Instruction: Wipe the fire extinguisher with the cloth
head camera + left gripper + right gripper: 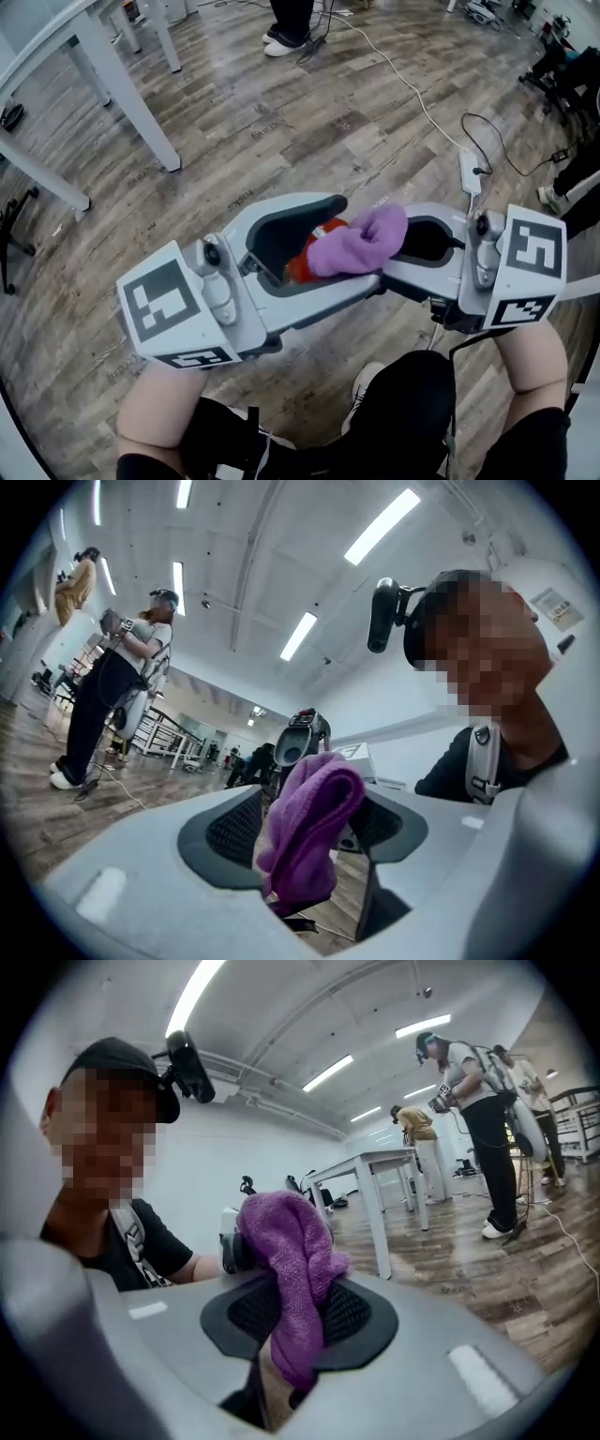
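right tool (403,242) gripping cloth (361,242), red extinguisher (302,267) mostly hidden

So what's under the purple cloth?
A bit of something red peeks out below the purple cloth, between the open jaws of the left gripper. The cloth covers the rest, so I cannot tell what it is.

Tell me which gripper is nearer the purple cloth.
Right. The right gripper is clamped on the purple cloth; the left gripper faces it with open jaws on either side of the cloth's bunched end, not gripping it.
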A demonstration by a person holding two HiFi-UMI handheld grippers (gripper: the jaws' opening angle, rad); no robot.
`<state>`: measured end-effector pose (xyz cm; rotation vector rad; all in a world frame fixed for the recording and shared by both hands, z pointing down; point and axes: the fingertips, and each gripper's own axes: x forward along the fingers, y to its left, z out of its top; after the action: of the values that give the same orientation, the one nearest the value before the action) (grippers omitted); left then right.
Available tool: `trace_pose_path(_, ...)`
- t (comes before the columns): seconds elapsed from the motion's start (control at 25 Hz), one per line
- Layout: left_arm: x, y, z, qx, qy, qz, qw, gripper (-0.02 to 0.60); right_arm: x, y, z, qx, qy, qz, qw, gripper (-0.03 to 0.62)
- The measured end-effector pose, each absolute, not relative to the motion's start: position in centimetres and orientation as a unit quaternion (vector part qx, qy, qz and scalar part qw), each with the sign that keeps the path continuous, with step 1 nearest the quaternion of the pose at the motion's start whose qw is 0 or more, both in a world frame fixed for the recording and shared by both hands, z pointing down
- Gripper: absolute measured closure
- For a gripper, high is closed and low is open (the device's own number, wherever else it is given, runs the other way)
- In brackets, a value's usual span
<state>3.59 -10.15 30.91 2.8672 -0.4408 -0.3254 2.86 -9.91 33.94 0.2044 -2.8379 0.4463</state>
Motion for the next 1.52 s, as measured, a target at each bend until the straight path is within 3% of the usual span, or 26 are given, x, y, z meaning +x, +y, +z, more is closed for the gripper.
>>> trace_pose_path(0.2, 4.2, -8.6, 30.7, 0.981, -0.112, -0.113, 0.112, 0.305, 0.5, -8.0, 34.8, 0.044, -0.978, 0.117, 0.168, 0.496)
trace_pose_path(0.24, 4.0, -8.5, 30.6, 0.980, -0.112, -0.115, 0.113, 0.330, 0.2, -7.6, 34.8, 0.040, -0.978, 0.110, 0.174, 0.496)
trace_pose_path(0.32, 3.4, -8.7, 30.2, 0.979, -0.119, -0.118, 0.112, 0.471, -0.4, -7.2, 34.4, 0.036, -0.979, 0.098, 0.177, 0.491)
trace_pose_path(0.36, 3.0, -8.8, 30.0, 0.979, -0.123, -0.120, 0.112, 0.479, -0.7, -7.2, 34.1, 0.036, -0.979, 0.095, 0.175, 0.490)
trace_pose_path(0.6, -3.2, -12.3, 28.9, 0.957, -0.212, -0.163, 0.115, 0.494, 1.5, -10.8, 32.0, 0.102, -0.981, 0.123, 0.111, 0.455)
trace_pose_path(0.64, -4.9, -13.3, 29.3, 0.949, -0.236, -0.164, 0.127, 0.495, 2.8, -12.0, 31.6, 0.125, -0.979, 0.133, 0.094, 0.466)
trace_pose_path(0.72, -7.9, -15.2, 31.0, 0.933, -0.273, -0.162, 0.168, 0.495, 5.3, -13.9, 31.2, 0.162, -0.974, 0.144, 0.070, 0.590)
trace_pose_path(0.84, -9.9, -16.9, 34.9, 0.913, -0.283, -0.158, 0.247, 0.495, 8.2, -14.9, 31.7, 0.195, -0.968, 0.147, 0.063, 0.591)
trace_pose_path(1.16, -7.5, -18.2, 47.8, 0.865, -0.301, -0.092, 0.391, 0.494, 14.5, -15.2, 37.1, 0.253, -0.949, 0.177, 0.066, 0.590)
trace_pose_path(1.52, -4.2, -17.6, 55.5, 0.854, -0.266, -0.050, 0.445, 0.494, 19.4, -15.4, 47.3, 0.308, -0.904, 0.294, 0.031, 0.591)
